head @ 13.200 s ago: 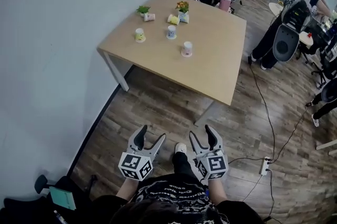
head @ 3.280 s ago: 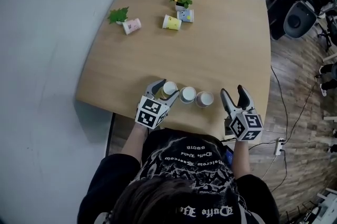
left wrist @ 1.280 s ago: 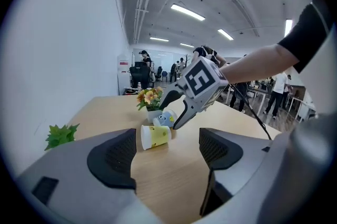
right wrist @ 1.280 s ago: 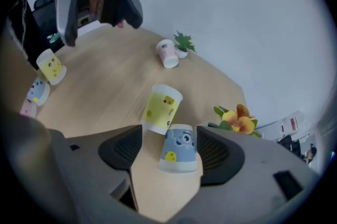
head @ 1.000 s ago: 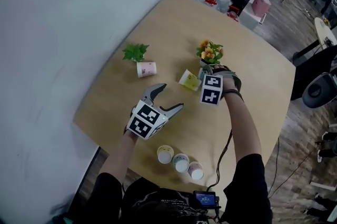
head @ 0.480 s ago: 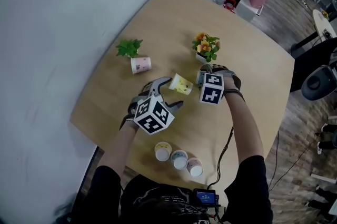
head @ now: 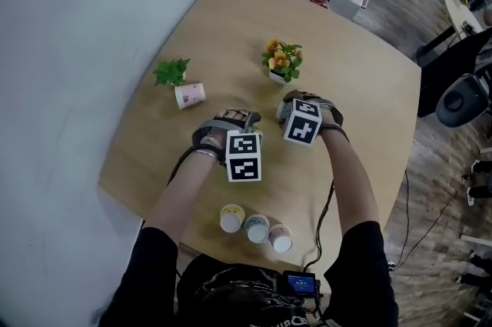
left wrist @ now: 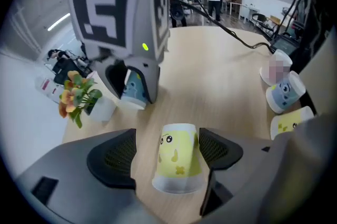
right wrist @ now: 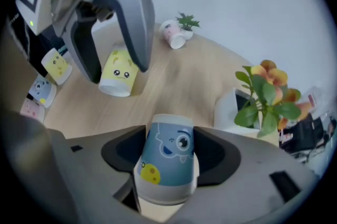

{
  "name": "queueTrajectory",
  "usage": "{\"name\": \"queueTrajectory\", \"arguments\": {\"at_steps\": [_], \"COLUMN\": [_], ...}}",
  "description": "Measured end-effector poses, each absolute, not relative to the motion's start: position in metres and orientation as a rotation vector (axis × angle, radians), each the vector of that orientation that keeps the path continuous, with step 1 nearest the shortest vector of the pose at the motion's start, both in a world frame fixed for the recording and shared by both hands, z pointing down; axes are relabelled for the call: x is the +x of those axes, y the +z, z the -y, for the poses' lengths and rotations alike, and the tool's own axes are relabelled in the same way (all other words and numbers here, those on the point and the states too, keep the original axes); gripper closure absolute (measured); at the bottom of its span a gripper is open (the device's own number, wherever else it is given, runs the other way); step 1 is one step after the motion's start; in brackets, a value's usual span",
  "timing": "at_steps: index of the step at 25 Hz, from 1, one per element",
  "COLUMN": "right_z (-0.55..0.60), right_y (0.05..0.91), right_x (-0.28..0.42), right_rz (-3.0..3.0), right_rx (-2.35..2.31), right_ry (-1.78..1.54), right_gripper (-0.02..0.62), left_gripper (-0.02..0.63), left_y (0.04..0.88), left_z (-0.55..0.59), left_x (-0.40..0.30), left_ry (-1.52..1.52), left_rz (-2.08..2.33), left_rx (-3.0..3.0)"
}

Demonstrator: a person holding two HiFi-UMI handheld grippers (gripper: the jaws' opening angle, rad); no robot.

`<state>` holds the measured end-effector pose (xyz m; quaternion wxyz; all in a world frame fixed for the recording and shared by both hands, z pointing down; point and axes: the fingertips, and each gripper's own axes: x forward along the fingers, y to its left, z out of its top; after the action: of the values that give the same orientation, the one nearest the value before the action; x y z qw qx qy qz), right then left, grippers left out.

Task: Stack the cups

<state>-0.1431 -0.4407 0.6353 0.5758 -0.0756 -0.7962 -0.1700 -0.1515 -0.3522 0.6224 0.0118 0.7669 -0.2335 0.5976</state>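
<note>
Wide open, the left claw (left wrist: 167, 143) straddles the yellow cup (left wrist: 176, 161), which lies on its side on the table (left wrist: 221, 75). The cup sits close to one pad, with a clear gap at the other. The right claw (right wrist: 169, 148) has just been closing and has both pads against the blue cup (right wrist: 168, 164), which lies just beside the flower pot (right wrist: 230, 110).
</note>
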Motion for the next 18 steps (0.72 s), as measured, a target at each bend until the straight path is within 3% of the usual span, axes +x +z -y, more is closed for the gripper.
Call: {"name": "queueTrajectory", "arguments": {"at_steps": [6, 8, 10, 18], "right_z": [0.447, 0.440, 0.431, 0.393], "right_y": [0.599, 0.585, 0.571, 0.512], "right_x": [-0.116, -0.110, -0.105, -0.097], "right_rz": [2.155, 2.228, 2.275, 2.410], "right_rx": [-0.014, 0.006, 0.001, -0.023], "right_ry": [-0.142, -0.086, -0.083, -0.112], "right_gripper": [0.304, 0.304, 0.304, 0.304], "left_gripper": [0.227, 0.273, 0.301, 0.310], "left_y": [0.661, 0.668, 0.664, 0.596], "left_z": [0.325, 0.321, 0.321, 0.314], "left_x": [-0.145, -0.144, -0.148, -0.155], "left_ry": [2.031, 2.003, 1.921, 1.425], "left_rz": [0.441, 0.447, 0.524, 0.895], "left_rx": [2.263, 2.237, 2.231, 2.263]}}
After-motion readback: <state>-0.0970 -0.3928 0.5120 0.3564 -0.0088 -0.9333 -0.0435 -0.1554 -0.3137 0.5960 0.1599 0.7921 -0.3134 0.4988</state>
